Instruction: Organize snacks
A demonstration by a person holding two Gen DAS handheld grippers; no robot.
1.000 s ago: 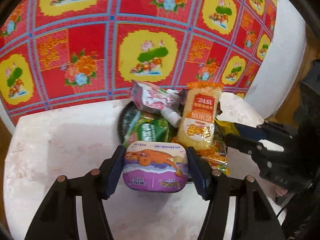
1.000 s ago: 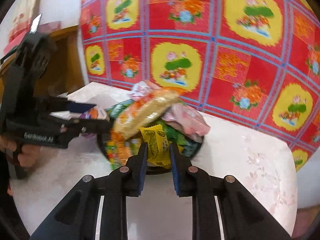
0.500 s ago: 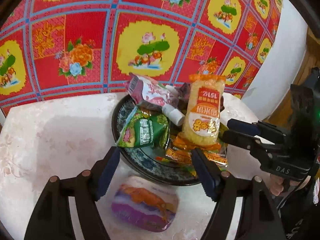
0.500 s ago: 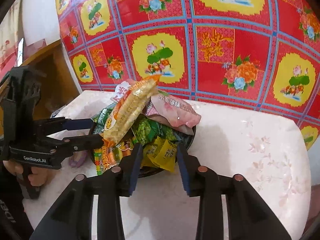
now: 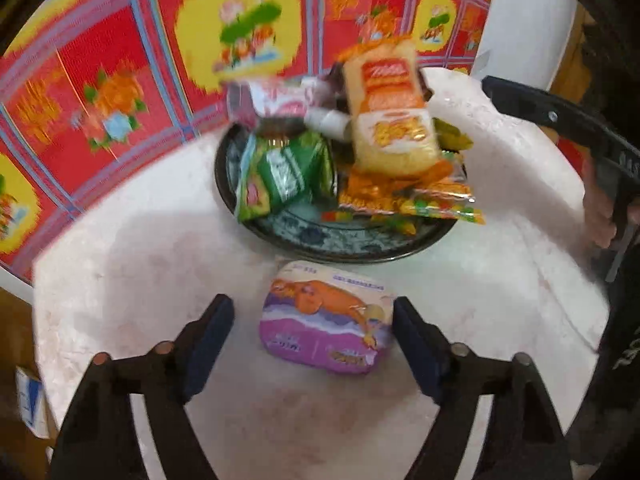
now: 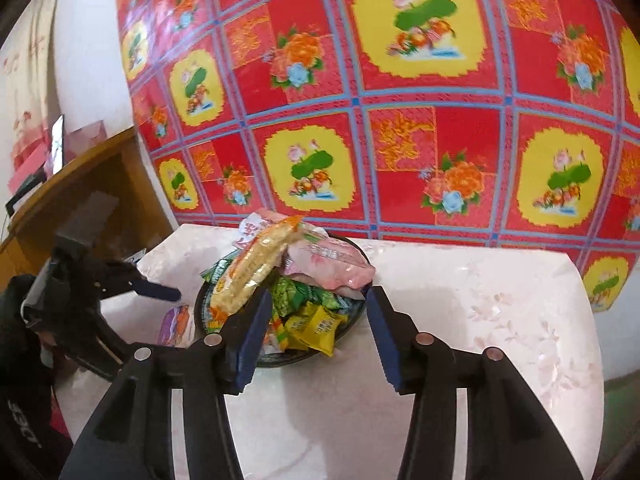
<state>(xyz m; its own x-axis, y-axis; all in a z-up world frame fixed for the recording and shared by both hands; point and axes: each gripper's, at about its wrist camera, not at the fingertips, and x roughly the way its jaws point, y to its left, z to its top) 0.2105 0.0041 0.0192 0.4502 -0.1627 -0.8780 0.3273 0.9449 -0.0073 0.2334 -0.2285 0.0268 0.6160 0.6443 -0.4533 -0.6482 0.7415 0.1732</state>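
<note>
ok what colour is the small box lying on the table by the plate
Purple with an orange cartoon animal; the box shows best in the left wrist view.

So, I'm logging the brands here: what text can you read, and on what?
No text reads clearly.
Purple rounded snack box: print too blurred.
Tall orange-and-white snack packet: red label lettering smeared.
Green foil packet: white print too small.
Dark sleeve: white letters, cut off.

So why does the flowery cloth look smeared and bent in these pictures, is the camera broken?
No. In the left wrist view, motion blur smears the red cloth and the snack plate, while the purple packet between the tongs stays fairly sharp. In the right wrist view the cloth is sharper, but the fisheye lens bulges its straight grid lines into curves. Soft shadows fall on the pale table.
</note>
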